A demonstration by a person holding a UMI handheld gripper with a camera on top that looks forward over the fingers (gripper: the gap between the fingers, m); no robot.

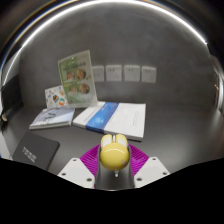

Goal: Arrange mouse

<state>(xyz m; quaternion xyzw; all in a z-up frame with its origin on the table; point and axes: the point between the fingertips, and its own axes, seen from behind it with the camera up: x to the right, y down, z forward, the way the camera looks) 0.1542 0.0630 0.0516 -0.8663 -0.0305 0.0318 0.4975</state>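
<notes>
A yellow mouse (111, 152) sits between my gripper's (111, 160) two fingers, its rounded back facing the camera. Both purple pads (88, 158) press against its sides, so the fingers are shut on it. The mouse is held just above the grey table (170, 140), in front of the books. Its front end is hidden behind its own body.
A white and blue book (112, 117) lies just beyond the mouse. Another book (54, 118) lies left of it, with a standing picture card (76, 80) behind. A dark flat object (35, 153) lies at the near left. Wall sockets (122, 73) line the back wall.
</notes>
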